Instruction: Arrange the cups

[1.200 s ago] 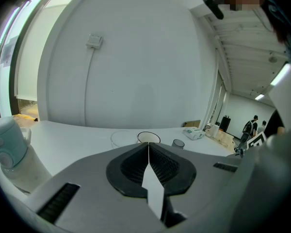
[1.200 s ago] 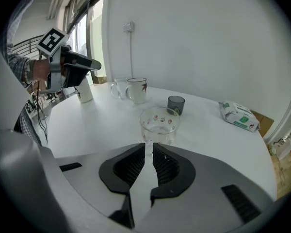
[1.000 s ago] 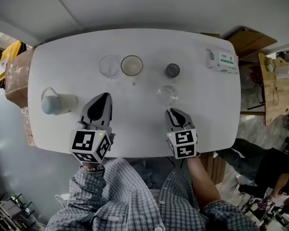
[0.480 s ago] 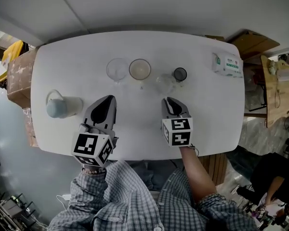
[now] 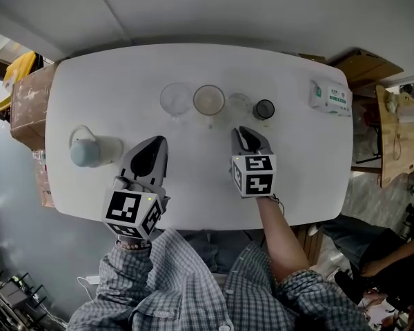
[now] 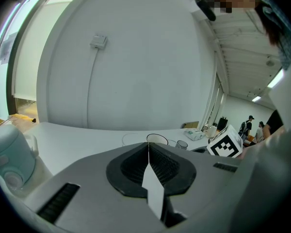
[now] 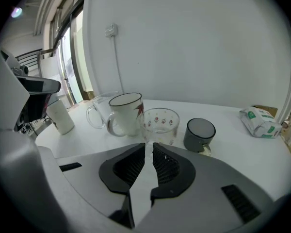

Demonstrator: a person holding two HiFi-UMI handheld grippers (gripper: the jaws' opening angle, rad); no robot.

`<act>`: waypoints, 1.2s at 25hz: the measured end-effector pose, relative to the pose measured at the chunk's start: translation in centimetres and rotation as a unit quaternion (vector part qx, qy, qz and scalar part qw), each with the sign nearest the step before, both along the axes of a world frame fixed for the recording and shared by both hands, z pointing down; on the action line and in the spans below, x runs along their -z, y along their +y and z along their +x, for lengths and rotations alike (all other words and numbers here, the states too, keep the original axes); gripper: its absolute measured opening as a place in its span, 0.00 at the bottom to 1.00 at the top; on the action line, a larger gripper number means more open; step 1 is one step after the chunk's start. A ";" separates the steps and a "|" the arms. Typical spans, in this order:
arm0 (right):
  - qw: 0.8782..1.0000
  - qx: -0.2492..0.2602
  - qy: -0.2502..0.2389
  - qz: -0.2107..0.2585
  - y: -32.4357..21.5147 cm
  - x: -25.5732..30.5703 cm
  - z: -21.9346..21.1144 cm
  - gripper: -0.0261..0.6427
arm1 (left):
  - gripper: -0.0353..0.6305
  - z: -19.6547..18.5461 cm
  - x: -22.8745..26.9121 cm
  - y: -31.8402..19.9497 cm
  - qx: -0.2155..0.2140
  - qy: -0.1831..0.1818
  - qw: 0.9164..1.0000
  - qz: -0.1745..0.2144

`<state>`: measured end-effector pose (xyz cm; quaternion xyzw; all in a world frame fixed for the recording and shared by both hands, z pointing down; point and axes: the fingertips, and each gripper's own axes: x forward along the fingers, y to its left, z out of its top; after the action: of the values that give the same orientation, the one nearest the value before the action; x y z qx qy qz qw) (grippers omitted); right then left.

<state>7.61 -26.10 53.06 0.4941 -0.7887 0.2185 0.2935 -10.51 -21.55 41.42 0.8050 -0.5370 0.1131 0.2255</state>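
Note:
Four cups stand in a row at the table's far side: a clear glass mug (image 5: 174, 98), a white mug (image 5: 209, 99) with a red mark, a small patterned glass cup (image 5: 239, 103) and a dark grey cup (image 5: 264, 109). My right gripper (image 5: 243, 131) sits just behind the small glass cup (image 7: 160, 124), its jaws closed to a narrow slit on the cup's near side. The white mug (image 7: 125, 113) and the dark cup (image 7: 200, 134) flank that glass closely. My left gripper (image 5: 152, 143) hovers over bare table, shut and holding nothing.
A pale blue lidded jug (image 5: 90, 150) stands at the table's left. A tissue pack (image 5: 329, 96) lies at the far right. Cardboard boxes (image 5: 24, 109) sit beside the table's left end, and a wooden stand (image 5: 397, 126) is off to the right.
My right gripper has moved away from me with the small glass cup, bringing it into the gap between the white mug and the dark cup. The left gripper has barely moved.

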 end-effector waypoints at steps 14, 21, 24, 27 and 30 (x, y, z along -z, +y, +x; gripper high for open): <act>1.000 -0.008 0.008 0.021 0.7 1.2 1.7 0.15 | 0.07 0.3 0.0 -0.1 -0.002 0.004 1.000 0.001; 0.995 -0.052 0.075 0.026 -0.6 0.7 8.4 0.15 | 0.07 0.7 0.2 -0.2 0.003 0.003 1.000 0.003; 0.995 -0.041 0.094 0.020 -1.1 -0.1 9.1 0.15 | 0.07 0.9 0.4 -0.1 0.005 0.001 1.000 0.003; 0.994 -0.029 0.100 0.016 -1.4 -0.7 8.9 0.15 | 0.07 1.0 0.3 0.1 0.007 -0.002 1.000 0.004; 0.995 -0.037 0.093 0.016 -1.7 -1.0 8.7 0.15 | 0.07 1.2 0.4 0.1 0.008 -0.003 1.000 0.004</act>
<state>16.30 -27.84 54.01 0.5456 -0.7427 0.1698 0.3492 -9.34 -21.41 41.06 0.8009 -0.5449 0.1120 0.2216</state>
